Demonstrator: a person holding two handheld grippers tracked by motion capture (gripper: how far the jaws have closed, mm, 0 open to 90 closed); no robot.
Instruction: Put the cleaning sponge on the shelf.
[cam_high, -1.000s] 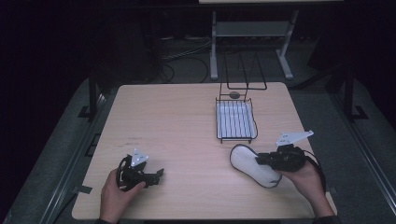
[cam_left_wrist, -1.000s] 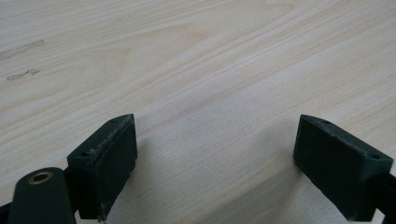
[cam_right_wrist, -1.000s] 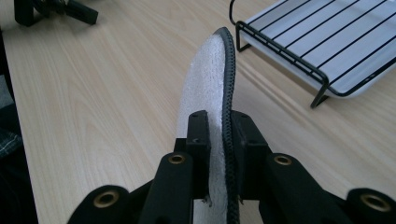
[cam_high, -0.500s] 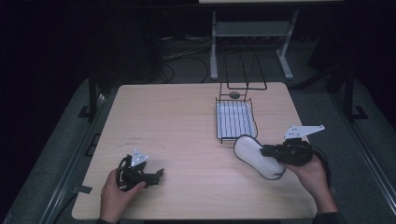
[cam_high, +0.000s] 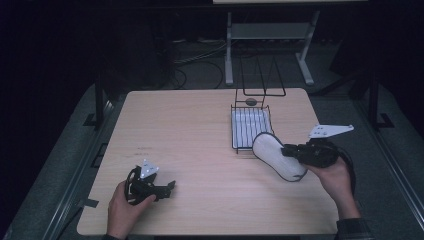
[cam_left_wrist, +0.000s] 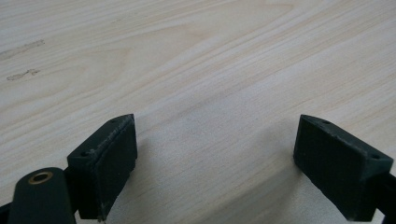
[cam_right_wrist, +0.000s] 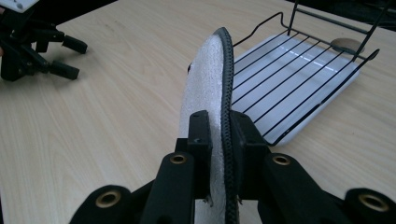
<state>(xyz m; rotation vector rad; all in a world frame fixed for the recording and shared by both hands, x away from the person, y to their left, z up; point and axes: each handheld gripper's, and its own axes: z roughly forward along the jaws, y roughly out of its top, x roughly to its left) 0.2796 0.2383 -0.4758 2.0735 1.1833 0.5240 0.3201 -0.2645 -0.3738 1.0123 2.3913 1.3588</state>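
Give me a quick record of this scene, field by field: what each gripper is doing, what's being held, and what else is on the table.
Left gripper: left gripper, jaws wide open over bare wood, holding nothing
Right gripper: right gripper, jaws shut on the slipper's rim
Held item: white slipper with dark edging, turned on its side, toe toward the rack
Rack: black wire rack with a white tray under it, beyond the slipper, nothing on its wires
Surface: light wooden table
Small item: round dark object behind the rack, too small to identify

you see a white pad (cam_high: 276, 155) edged in black, a black wire rack (cam_high: 251, 127), a pale wood-grain table (cam_high: 195, 135).
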